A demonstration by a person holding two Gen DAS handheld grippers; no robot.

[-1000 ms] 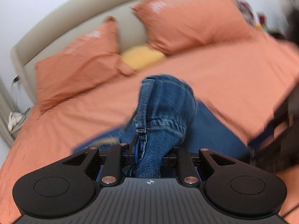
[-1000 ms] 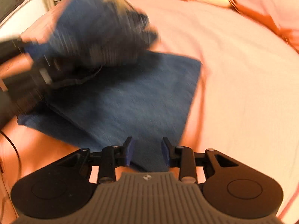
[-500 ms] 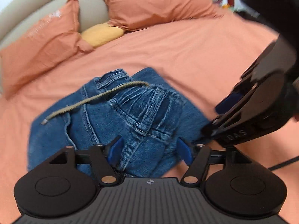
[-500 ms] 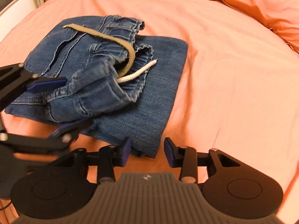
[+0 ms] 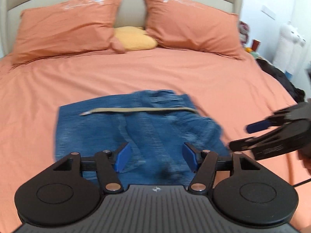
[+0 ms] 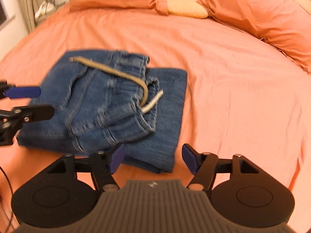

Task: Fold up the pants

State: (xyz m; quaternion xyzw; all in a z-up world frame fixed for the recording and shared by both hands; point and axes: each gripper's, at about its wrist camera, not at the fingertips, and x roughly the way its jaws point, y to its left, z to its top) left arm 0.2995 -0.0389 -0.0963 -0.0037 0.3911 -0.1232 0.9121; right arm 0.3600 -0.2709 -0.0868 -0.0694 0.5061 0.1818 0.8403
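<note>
Folded blue jeans (image 6: pixel 108 104) lie on the orange bedsheet (image 6: pixel 233 77), waistband bunched on top, tan drawstring (image 6: pixel 116 73) trailing across the denim.

Left gripper (image 5: pixel 155 156): jaws spread wide, closing slightly at this moment; nothing pinched. The jeans lie below and just ahead of its blue pads (image 5: pixel 121 157), not pressed by them. Left-wrist view is motion-blurred.

Right gripper (image 6: pixel 153 158): jaws apart and opening; nothing between them. The near corner of the folded jeans sits just ahead of the fingertips, toward its left pad.

Each gripper shows at the edge of the other's view, flanking the jeans.

Far beyond both grippers: two orange pillows (image 5: pixel 64 25), a yellow cushion (image 5: pixel 134 38) between them, a beige headboard (image 5: pixel 130 5).
</note>
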